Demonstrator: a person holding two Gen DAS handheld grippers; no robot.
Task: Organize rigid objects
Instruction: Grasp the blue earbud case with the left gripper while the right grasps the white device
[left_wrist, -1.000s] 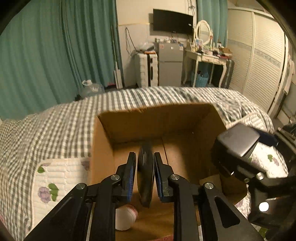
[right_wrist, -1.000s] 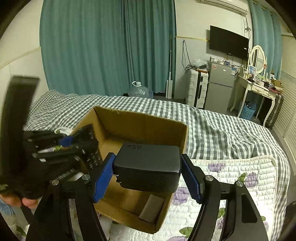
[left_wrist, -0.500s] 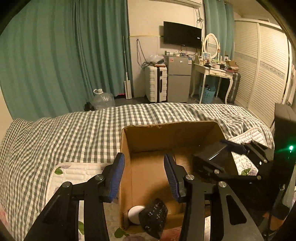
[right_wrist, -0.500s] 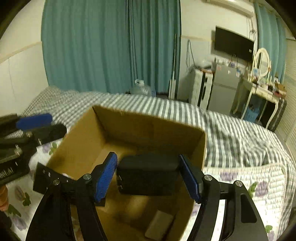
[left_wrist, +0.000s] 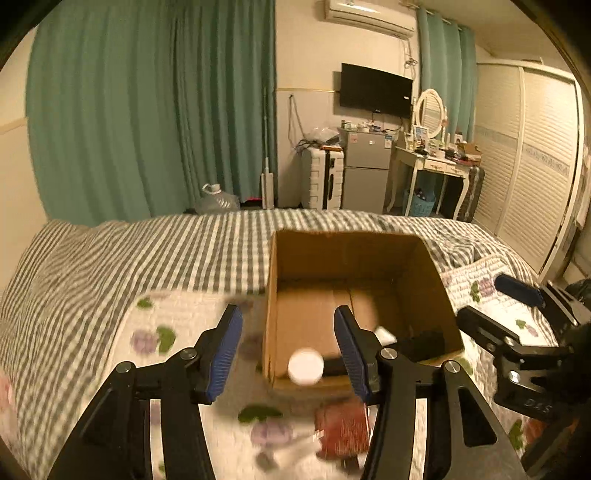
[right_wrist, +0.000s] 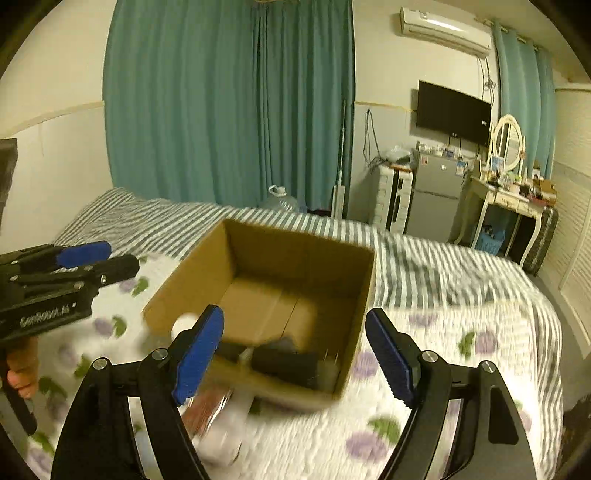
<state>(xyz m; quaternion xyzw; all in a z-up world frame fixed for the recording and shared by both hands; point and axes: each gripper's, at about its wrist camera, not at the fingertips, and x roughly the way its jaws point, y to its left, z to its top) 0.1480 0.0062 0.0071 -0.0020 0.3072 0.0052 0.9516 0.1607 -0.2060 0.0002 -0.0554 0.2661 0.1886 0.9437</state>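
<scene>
An open cardboard box (left_wrist: 354, 247) (right_wrist: 295, 236) stands on the bed. Inside it lie a white round object (left_wrist: 305, 366), a black remote-like thing (left_wrist: 332, 366) and a black case (right_wrist: 286, 362) (left_wrist: 421, 343). My left gripper (left_wrist: 288, 350) is open and empty, above the box's near left corner; it also shows in the right wrist view (right_wrist: 88, 258). My right gripper (right_wrist: 295, 350) is open and empty above the box's near wall; it also shows in the left wrist view (left_wrist: 517, 295). A reddish packet (left_wrist: 343, 428) (right_wrist: 207, 406) lies on the quilt before the box.
The bed has a checked cover (left_wrist: 147, 258) and a white flowered quilt (right_wrist: 424, 424). Teal curtains (left_wrist: 147, 129), a water jug (left_wrist: 218, 201), a suitcase, a small fridge (left_wrist: 365, 177), a dressing table and wardrobe doors (left_wrist: 535, 166) stand beyond the bed.
My left gripper let go of the black remote into the box and drew back. My right gripper released the black case into the box, opened wide and pulled back.
</scene>
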